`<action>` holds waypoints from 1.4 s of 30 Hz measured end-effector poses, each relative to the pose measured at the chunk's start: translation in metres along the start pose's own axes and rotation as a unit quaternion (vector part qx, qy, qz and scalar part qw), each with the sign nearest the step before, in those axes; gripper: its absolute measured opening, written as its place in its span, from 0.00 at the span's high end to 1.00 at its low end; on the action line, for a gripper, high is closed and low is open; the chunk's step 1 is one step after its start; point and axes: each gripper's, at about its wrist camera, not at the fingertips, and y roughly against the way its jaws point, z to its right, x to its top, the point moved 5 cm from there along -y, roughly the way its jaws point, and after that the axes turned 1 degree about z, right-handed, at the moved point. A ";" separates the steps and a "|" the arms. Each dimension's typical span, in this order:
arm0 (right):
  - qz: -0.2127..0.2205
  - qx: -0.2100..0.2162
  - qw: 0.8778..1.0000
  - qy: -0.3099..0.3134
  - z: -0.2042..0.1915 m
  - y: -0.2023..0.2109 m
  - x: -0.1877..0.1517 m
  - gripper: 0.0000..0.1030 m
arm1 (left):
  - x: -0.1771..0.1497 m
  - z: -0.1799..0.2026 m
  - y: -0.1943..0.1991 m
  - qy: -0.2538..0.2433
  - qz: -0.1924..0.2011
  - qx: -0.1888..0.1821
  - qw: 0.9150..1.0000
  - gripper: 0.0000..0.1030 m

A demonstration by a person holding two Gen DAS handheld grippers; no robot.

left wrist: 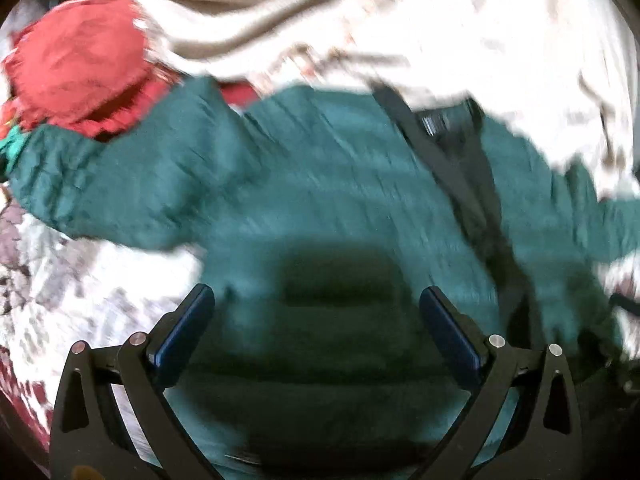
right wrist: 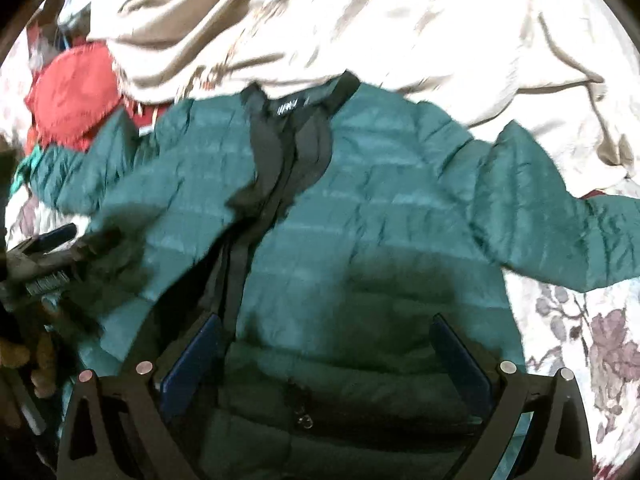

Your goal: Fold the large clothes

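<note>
A dark green quilted jacket (right wrist: 360, 208) with black zipper trim (right wrist: 276, 152) lies spread front-up on a floral bedspread, sleeves out to both sides. It also fills the left wrist view (left wrist: 304, 184), which is blurred. My right gripper (right wrist: 326, 324) is open and empty, just above the jacket's lower front near the zipper pull (right wrist: 306, 420). My left gripper (left wrist: 316, 296) is open and empty over the jacket's lower left part. The left gripper also shows at the left edge of the right wrist view (right wrist: 52, 240).
A beige garment or blanket (right wrist: 360, 28) lies bunched beyond the jacket's collar. A red garment (right wrist: 76, 96) sits at the far left, also in the left wrist view (left wrist: 80, 64). The floral bedspread (right wrist: 580, 340) shows to the right.
</note>
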 end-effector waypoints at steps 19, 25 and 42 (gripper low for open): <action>-0.013 0.008 1.000 0.014 -0.011 -0.001 -0.005 0.00 | 0.047 -0.351 0.009 0.214 0.106 0.077 0.968 0.11; -0.031 0.007 0.999 0.019 -0.015 -0.013 -0.010 0.00 | 0.061 -0.368 -0.016 0.210 0.119 0.031 0.970 0.15; -0.045 0.019 0.998 0.029 -0.025 -0.024 -0.011 0.00 | 0.086 -0.364 -0.039 0.172 0.114 -0.043 0.977 0.40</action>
